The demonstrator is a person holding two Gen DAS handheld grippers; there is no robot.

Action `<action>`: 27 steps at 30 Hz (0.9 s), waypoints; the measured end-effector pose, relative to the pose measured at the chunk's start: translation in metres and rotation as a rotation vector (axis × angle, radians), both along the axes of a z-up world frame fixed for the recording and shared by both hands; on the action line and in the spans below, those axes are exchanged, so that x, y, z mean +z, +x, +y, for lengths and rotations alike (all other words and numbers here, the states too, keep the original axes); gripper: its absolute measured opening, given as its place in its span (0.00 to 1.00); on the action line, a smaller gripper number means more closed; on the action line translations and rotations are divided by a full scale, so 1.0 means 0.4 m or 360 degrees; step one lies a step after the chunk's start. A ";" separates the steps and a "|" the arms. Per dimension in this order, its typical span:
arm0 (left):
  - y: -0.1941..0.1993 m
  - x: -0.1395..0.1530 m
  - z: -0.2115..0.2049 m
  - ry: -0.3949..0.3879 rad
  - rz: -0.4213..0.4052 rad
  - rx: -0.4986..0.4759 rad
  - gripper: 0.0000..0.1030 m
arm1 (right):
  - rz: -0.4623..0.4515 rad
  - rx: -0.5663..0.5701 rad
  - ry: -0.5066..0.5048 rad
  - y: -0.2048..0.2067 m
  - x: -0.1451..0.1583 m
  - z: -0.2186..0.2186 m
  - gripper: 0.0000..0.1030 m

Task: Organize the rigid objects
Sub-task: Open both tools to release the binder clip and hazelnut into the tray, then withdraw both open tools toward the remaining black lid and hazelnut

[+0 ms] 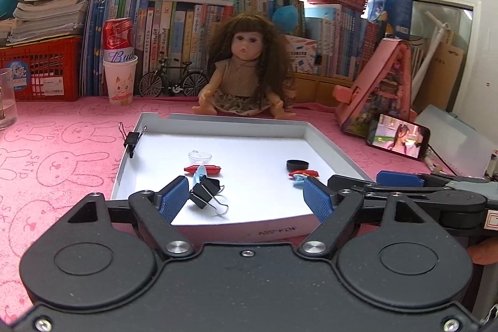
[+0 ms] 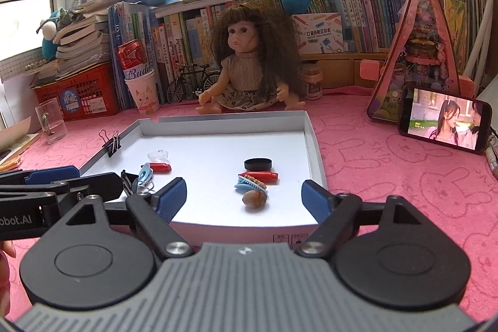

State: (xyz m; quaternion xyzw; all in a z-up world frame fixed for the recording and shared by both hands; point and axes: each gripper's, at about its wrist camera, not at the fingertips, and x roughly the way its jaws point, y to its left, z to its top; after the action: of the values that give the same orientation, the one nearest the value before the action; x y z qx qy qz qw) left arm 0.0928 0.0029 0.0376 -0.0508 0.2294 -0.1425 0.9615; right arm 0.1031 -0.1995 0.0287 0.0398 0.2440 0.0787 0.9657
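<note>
A shallow white tray (image 1: 218, 123) lies on the pink cloth. My left gripper (image 1: 246, 199) is open at the tray's near edge. A black binder clip (image 1: 207, 192) lies on the tray floor just beyond its left pad (image 1: 174, 198), not gripped. Farther in lie a clear round lid (image 1: 199, 156), a red piece (image 1: 214, 169) under a blue clip, and a black cap (image 1: 297, 165). My right gripper (image 2: 243, 200) is open too, with a brown nut (image 2: 254, 198), a blue hair clip (image 2: 250, 185) and a red piece (image 2: 260, 175) on the floor ahead of it. Another binder clip (image 2: 111, 142) is clamped on the left wall.
A doll (image 1: 242, 73) sits behind the tray. A phone (image 2: 445, 120) playing video leans at the right beside a pink toy house (image 2: 417, 52). A paper cup with a can (image 1: 119, 73), a glass (image 2: 51, 120), a red crate (image 1: 37, 70) and rows of books line the back.
</note>
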 end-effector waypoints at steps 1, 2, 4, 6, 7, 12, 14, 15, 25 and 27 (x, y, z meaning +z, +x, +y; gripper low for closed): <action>-0.006 0.001 0.001 0.0000 -0.0001 -0.0009 0.77 | -0.0007 0.0005 -0.0005 -0.006 0.000 0.000 0.87; -0.011 0.000 0.001 0.0001 -0.0002 -0.0016 0.78 | -0.0014 0.0011 -0.0011 -0.012 0.001 0.001 0.87; -0.024 -0.003 0.000 0.0009 -0.0003 -0.0029 0.78 | -0.0025 0.0024 -0.0019 -0.024 0.000 0.000 0.89; -0.035 -0.007 0.000 0.0016 -0.0002 -0.0037 0.78 | -0.0036 0.0039 -0.0022 -0.038 -0.002 -0.001 0.90; -0.041 -0.011 0.002 0.0019 0.0000 -0.0041 0.78 | -0.0038 0.0045 -0.0025 -0.043 -0.002 -0.001 0.90; -0.064 -0.023 0.004 0.0028 0.0012 -0.0048 0.78 | -0.0047 0.0068 -0.0047 -0.070 -0.011 -0.001 0.91; -0.072 -0.028 0.006 0.0027 0.0018 -0.0051 0.78 | -0.0052 0.0073 -0.0053 -0.079 -0.015 -0.002 0.93; -0.076 -0.030 0.007 0.0026 0.0020 -0.0051 0.78 | -0.0056 0.0075 -0.0058 -0.084 -0.016 -0.003 0.93; -0.106 -0.064 0.012 -0.0002 0.0082 -0.0061 0.78 | -0.0047 0.0086 -0.0084 -0.117 -0.040 -0.007 0.95; -0.115 -0.068 0.012 -0.0008 0.0092 -0.0070 0.78 | -0.0039 0.0082 -0.0075 -0.122 -0.045 -0.009 0.95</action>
State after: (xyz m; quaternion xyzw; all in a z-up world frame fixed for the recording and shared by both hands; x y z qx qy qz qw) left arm 0.0468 0.0077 0.0102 -0.0524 0.2578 -0.1628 0.9510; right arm 0.0543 -0.2030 0.0106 0.0097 0.2348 0.0982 0.9670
